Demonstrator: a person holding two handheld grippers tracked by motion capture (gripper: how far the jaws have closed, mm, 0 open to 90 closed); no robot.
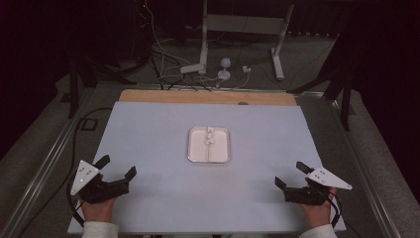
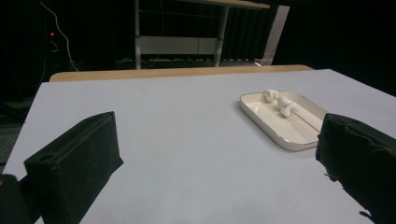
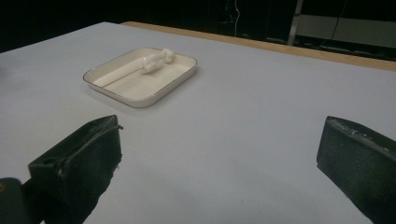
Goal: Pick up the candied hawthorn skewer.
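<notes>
Nothing is gripped yet — both grippers, left (image 1: 118,166) and right (image 1: 288,174), rest at the surface's (image 1: 148,129) near corners, fingers apart, and next must reach toward the tray (image 1: 194,152) at mid-surface with its white pieces (image 1: 210,137).

A shallow cream tray (image 1: 195,148) lies flat mid-table, small white pieces (image 1: 210,136) clustered at its far end.

Dark room, grey floor (image 1: 44,148), white table frame (image 1: 242,25) behind.
</notes>
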